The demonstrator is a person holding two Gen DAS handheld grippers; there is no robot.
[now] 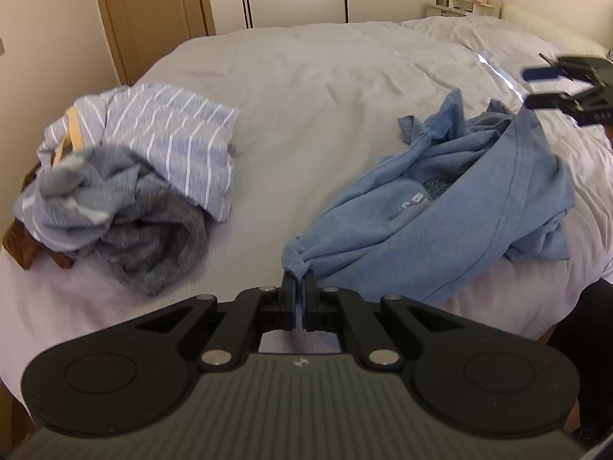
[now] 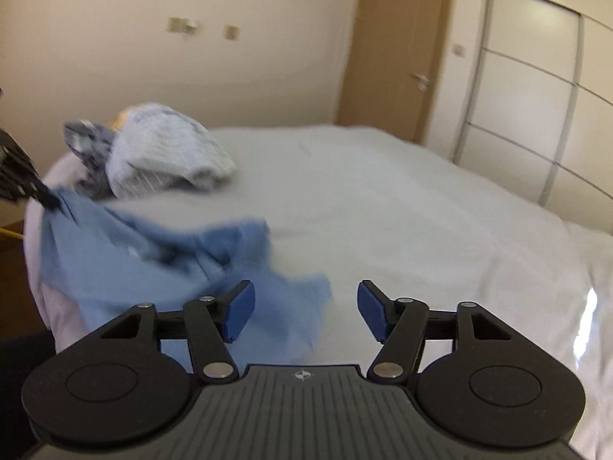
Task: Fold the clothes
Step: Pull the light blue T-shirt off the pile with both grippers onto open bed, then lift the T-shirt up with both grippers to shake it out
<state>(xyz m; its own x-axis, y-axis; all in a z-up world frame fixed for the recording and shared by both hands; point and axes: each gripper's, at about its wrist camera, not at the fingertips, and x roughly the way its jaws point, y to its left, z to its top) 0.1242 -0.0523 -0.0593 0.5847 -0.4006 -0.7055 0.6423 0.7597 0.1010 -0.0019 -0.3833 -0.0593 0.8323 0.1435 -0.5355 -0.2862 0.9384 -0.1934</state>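
The blue T-shirt (image 1: 452, 207) lies crumpled on the bed (image 1: 325, 88), right of centre in the left wrist view. It looks light, limp and soft — it should drape and bunch rather than hold a shape, so a hem or sleeve corner is likely the best place to pinch. The left hand-held gripper (image 1: 298, 281) is clenched on a gathered corner at the lower middle of the frame. The right hand-held gripper (image 2: 304, 310) is spread wide, grasping nothing, with the shirt's edge just beyond its left finger. A heap of striped and grey clothes (image 1: 134, 176) sits at centre left — well apart.
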